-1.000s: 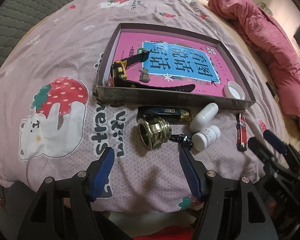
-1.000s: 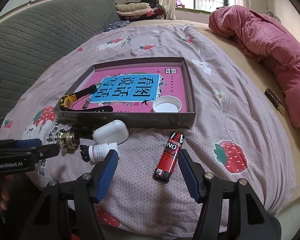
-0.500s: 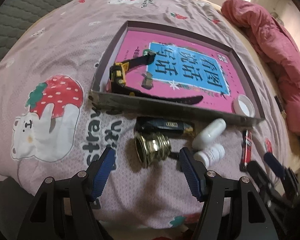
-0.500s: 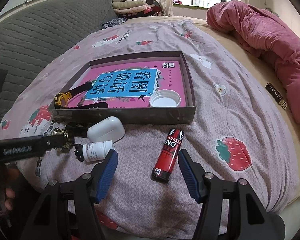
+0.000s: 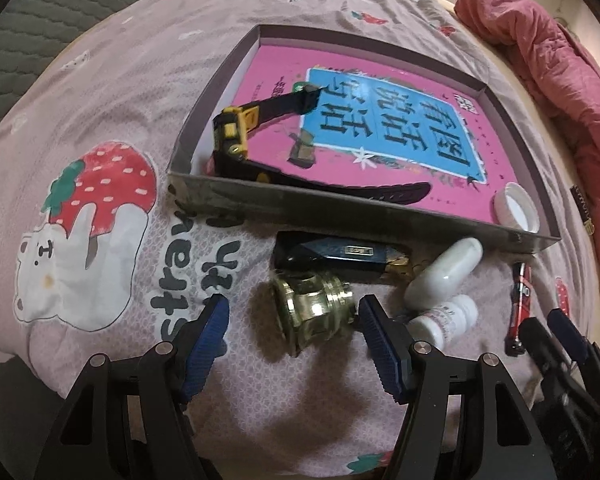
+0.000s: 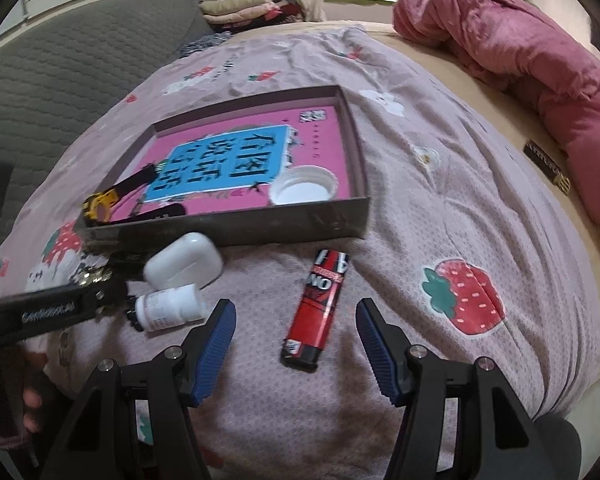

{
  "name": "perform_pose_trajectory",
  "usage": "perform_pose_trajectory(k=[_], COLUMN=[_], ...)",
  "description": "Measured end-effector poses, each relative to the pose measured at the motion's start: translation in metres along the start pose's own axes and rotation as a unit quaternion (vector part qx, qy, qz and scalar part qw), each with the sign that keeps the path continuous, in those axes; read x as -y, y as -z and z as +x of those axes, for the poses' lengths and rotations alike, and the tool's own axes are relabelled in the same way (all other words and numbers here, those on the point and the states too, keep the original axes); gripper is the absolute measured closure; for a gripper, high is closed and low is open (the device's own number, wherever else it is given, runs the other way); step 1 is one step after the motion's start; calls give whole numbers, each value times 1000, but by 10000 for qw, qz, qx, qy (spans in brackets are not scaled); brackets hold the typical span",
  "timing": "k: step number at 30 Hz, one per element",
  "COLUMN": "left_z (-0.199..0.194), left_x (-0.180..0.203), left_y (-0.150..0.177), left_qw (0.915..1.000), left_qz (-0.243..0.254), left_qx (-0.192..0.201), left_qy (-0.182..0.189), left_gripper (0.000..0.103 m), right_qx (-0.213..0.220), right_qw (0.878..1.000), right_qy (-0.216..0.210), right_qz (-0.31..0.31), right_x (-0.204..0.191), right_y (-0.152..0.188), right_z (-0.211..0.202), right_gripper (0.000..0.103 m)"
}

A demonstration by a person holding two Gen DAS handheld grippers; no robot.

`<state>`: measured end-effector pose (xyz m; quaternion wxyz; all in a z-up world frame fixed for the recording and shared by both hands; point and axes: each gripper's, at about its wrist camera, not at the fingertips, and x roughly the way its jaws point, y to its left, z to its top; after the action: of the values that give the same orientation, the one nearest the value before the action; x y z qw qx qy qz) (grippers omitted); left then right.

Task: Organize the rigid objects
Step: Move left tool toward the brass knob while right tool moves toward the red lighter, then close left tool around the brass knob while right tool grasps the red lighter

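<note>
The brass fitting (image 5: 314, 312) is lying on the bedspread (image 5: 100, 80) between the left gripper (image 5: 292, 320) pads, both wide open and gripping nothing. The red lighter (image 6: 320, 308) is lying likewise within the right gripper (image 6: 292, 320), jaws spread, nothing held. The two white bottles (image 6: 172, 306) are crowding the shallow box (image 6: 228, 226) front wall. Open bedspread is lying right of the lighter.

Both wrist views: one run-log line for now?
left gripper: open, brass fitting between jaws | right gripper: open over lighter | box: watch, cap
</note>
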<state>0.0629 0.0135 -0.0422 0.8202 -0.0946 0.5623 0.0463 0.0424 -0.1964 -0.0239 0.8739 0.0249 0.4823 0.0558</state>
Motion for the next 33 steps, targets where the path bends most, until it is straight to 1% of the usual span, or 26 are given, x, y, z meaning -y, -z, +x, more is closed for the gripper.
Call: perform_pose_trajectory(k=[4,9,12,16,21,23,30,33], left_z=[3,2,2,-1,-2,-4,-9,-8], left_x=[-7,-5,-8,-13,-14,-14,-21,-20], left_y=[-1,3,4,7,8,8,10,10], left_qw=[9999,10000,9999,9999,9998,9998,9993,9993], left_qz=[-89,-8,-22,-62,-80,-109,-265,-272], left_qx=[-8,52,54,57,94,113,154,149], left_qy=[58,34,88,148,146,153,226,210], left_gripper=[34,34,34,34,34,34,34,34], right_qx=[-52,-109,-132,-204,-183,-176,-114,-117], right_qw=[10000,9997,9996,9995,9993,9992,9990,9991], right_qy=[81,198,249,252,296,329,427,408], right_qz=[-7,-58,-102,-20,-103,-130,-41,-34], right_x=[1,-2,-3,-2,-3,-4,3,5], right_y=[1,2,3,4,3,3,3,3], right_z=[7,16,20,27,30,31,30,30], right_gripper=[41,41,41,41,41,43,62,65])
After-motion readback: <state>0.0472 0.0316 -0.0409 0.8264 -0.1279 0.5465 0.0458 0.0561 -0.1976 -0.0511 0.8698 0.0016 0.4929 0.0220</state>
